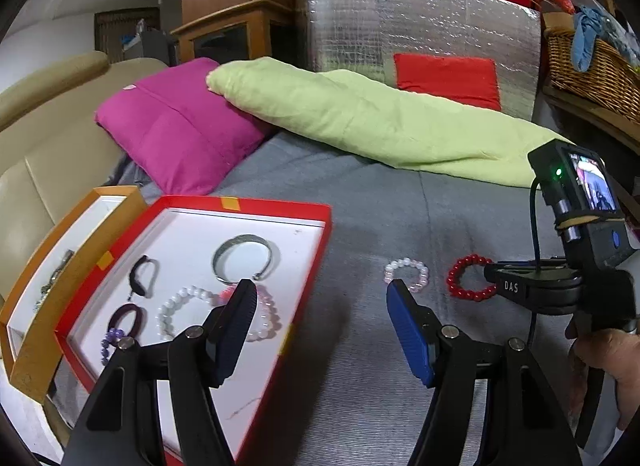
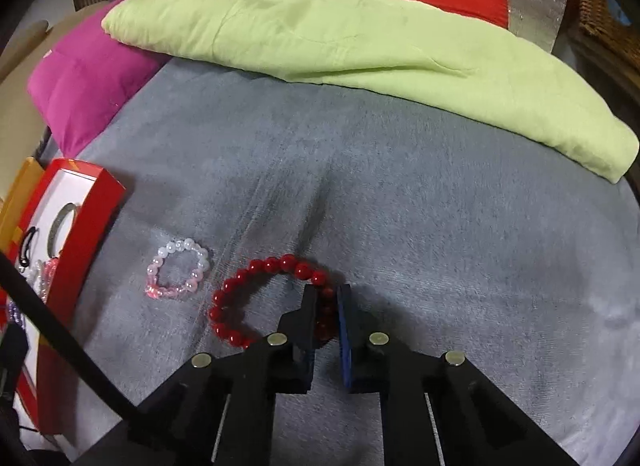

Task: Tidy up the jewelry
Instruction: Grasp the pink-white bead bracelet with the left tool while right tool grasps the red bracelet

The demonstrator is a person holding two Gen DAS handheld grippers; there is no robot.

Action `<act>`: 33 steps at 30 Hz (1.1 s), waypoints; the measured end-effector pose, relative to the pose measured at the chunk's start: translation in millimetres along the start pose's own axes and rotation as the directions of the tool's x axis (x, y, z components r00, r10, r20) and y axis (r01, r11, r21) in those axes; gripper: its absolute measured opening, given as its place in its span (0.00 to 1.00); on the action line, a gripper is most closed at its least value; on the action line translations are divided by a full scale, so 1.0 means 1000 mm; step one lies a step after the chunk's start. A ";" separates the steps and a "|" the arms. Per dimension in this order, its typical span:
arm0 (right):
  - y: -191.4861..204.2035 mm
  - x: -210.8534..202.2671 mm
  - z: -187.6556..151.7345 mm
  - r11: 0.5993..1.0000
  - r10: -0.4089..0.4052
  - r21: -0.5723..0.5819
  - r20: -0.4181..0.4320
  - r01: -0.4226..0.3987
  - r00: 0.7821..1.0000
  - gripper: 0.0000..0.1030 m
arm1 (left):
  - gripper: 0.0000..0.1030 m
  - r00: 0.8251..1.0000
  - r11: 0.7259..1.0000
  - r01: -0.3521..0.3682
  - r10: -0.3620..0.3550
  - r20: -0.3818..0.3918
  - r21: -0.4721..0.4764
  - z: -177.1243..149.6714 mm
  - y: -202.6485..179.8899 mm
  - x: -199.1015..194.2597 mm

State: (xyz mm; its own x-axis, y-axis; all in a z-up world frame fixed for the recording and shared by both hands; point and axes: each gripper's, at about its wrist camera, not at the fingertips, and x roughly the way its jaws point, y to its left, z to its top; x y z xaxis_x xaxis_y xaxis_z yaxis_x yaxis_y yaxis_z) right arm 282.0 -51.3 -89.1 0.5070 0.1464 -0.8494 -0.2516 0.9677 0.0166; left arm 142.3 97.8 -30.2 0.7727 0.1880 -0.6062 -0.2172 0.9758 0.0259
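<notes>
A red bead bracelet point(image 2: 256, 298) lies on the grey bedcover point(image 2: 400, 185); my right gripper point(image 2: 326, 292) is shut on its right side. It also shows in the left wrist view point(image 1: 468, 278), with the right gripper point(image 1: 490, 272) at it. A white-and-pink bead bracelet point(image 2: 178, 270) point(image 1: 406, 274) lies just left of the red one. My left gripper point(image 1: 320, 294) is open and empty, over the right edge of the red tray point(image 1: 256, 203). The tray holds a silver bangle point(image 1: 242, 256), white and pink bead bracelets point(image 1: 224, 314), dark hair ties point(image 1: 142, 276) and purple beads point(image 1: 110, 342).
An orange box point(image 1: 40, 266) stands left of the red tray. A magenta pillow point(image 1: 180, 125) and a folded green blanket point(image 1: 360, 117) lie at the back. A silver padded panel point(image 1: 420, 25) and a wicker basket point(image 1: 592, 61) stand behind.
</notes>
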 end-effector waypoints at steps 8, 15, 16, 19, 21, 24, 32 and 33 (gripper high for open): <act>-0.055 -0.029 -0.043 1.000 0.018 0.025 0.014 -0.018 1.000 0.10 | 0.66 0.990 0.994 0.106 -0.104 -0.097 0.019 0.005 -0.026 0.021; -0.093 -0.047 -0.079 0.990 0.097 0.099 0.053 -0.102 0.994 0.10 | 0.66 0.971 0.995 0.098 -0.101 -0.216 -0.025 0.026 -0.051 0.072; -0.095 -0.047 -0.080 0.988 0.107 0.105 0.057 -0.112 0.993 0.10 | 0.66 0.966 0.995 0.091 -0.096 -0.240 -0.032 0.026 -0.053 0.079; -0.098 -0.047 -0.081 0.984 0.130 0.115 0.063 -0.137 0.989 0.10 | 0.66 0.954 0.997 0.050 -0.063 -0.294 -0.050 0.029 -0.058 0.102; -0.100 -0.047 -0.081 0.983 0.139 0.113 0.067 -0.146 0.988 0.10 | 0.61 0.945 0.998 0.033 -0.046 -0.323 -0.046 0.028 -0.062 0.115; -0.101 -0.046 -0.079 0.980 0.152 0.119 0.068 -0.159 0.986 0.10 | 0.18 0.945 1.000 -0.013 0.006 -0.328 -0.020 0.023 -0.066 0.123; -0.103 -0.050 -0.082 0.974 0.170 0.138 0.078 -0.180 0.982 0.10 | 0.07 0.955 0.999 0.049 -0.051 -0.291 -0.013 0.007 -0.071 0.094; -0.104 -0.052 -0.083 0.972 0.177 0.145 0.081 -0.187 0.981 0.10 | 0.07 0.958 0.998 0.058 -0.059 -0.282 -0.011 0.005 -0.071 0.087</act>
State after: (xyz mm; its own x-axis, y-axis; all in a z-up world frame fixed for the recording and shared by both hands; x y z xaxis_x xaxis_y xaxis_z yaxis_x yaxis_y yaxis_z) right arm 213.2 -176.2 -90.6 0.5194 0.3317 -0.7875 -0.2202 0.9424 0.2517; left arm 227.6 45.5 -81.1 0.5849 0.0910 -0.8060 -0.1782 0.9838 -0.0183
